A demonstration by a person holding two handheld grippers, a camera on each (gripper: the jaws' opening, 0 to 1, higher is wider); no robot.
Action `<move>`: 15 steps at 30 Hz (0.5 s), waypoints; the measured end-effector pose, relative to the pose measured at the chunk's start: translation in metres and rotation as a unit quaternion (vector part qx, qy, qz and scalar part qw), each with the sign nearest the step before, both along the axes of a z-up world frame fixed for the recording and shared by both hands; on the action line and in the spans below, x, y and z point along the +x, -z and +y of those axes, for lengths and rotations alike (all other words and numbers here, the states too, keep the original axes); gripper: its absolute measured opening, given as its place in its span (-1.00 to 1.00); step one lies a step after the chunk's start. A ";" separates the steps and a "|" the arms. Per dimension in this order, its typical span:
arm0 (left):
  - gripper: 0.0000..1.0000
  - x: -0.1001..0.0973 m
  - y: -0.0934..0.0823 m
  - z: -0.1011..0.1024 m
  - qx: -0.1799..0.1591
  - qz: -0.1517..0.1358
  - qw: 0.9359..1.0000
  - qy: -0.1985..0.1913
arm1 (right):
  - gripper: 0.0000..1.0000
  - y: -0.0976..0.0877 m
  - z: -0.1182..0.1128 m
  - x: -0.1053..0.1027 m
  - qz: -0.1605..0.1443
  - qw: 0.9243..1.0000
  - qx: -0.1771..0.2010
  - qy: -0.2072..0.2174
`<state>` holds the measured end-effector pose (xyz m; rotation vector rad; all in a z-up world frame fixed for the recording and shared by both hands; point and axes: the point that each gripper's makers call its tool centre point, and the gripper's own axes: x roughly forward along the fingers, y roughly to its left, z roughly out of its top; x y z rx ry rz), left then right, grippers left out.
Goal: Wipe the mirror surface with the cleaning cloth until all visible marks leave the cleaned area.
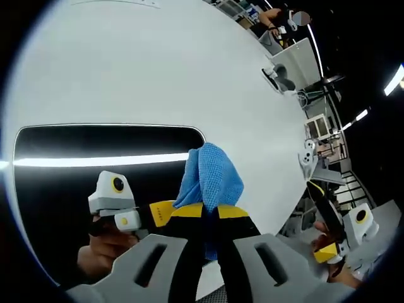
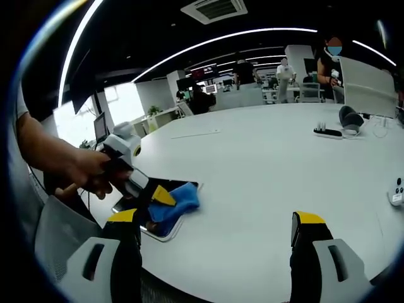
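1. Left gripper (image 1: 211, 218) pinched a blue cleaning cloth (image 1: 211, 177) between yellow-tipped fingers (image 1: 189, 211); cloth bunched and rising just beyond the tips.
2. Mirror (image 1: 76, 183) lay flat on the white table (image 1: 158, 69), just ahead of and beside those fingers; cloth pressed onto its edge; dark glass reflected a bright light strip and the gripper itself.
3. Right gripper (image 2: 214, 230) hovered with fingers spread wide and nothing between; mirror and cloth sat beyond its left finger (image 2: 123, 218).
4. Marks on the glass too faint to tell; judged early or midway, with most of the surface apparently left to wipe.
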<state>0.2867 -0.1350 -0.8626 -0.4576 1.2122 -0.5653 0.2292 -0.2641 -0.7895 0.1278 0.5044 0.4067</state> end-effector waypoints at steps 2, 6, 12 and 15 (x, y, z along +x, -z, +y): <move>-0.95 0.003 0.001 0.000 -0.002 0.003 1.000 -0.006 | 0.97 0.000 0.000 0.000 -0.001 1.000 0.000 0.000; -0.95 0.007 0.001 -0.001 -0.003 0.003 1.000 -0.008 | 0.97 0.000 -0.001 0.000 -0.001 1.000 0.001 0.001; -0.95 0.020 0.001 -0.003 -0.004 -0.001 1.000 -0.011 | 0.97 0.000 -0.001 -0.001 0.000 1.000 0.000 0.001; -0.95 0.025 0.001 -0.004 -0.004 -0.002 1.000 -0.011 | 0.97 0.000 -0.001 -0.001 0.001 1.000 0.001 0.001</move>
